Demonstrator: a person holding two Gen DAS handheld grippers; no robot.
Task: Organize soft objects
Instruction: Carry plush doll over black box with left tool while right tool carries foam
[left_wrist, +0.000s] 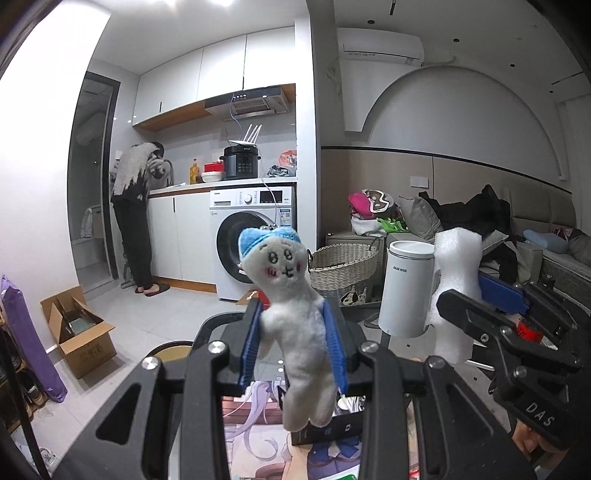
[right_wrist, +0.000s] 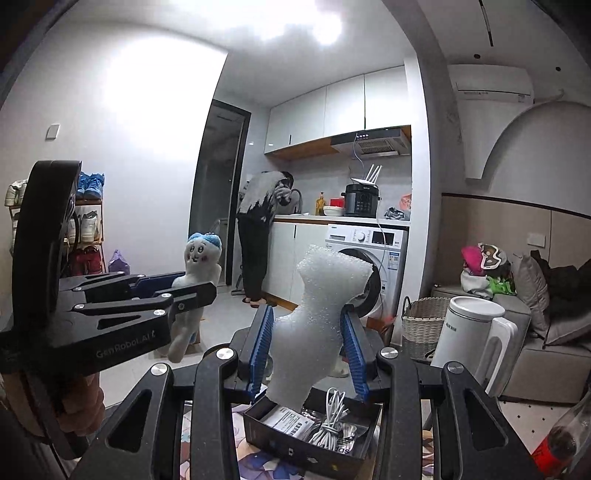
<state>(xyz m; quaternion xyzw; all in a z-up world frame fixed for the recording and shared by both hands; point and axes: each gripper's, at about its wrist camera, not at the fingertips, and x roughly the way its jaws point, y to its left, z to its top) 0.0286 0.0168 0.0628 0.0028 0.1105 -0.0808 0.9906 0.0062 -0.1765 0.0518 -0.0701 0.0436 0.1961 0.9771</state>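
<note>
Your left gripper (left_wrist: 295, 343) is closed on a small white plush toy (left_wrist: 291, 317), its blue pads (left_wrist: 250, 343) pressing in on both sides of the toy's waist. The toy stands nearly upright, long axis vertical and leaning slightly left at the top; its blue-capped head points up, its stitched face looks toward your camera, and its legs dangle below the pads. Your right gripper (right_wrist: 308, 350) is clamped on a white foam block (right_wrist: 314, 325), squeezed so the foam pinches narrow between the blue pads and bulges above and below. The block also stands upright, long axis vertical, tilted a little to the right at the top. Both things are held in the air, side by side and apart, above an open black box (right_wrist: 314, 435) holding a coiled white cable (right_wrist: 330, 417). A woven basket (left_wrist: 341, 267) and a white kettle (left_wrist: 408, 288) sit beyond, in front of a washing machine (left_wrist: 255, 236).
</note>
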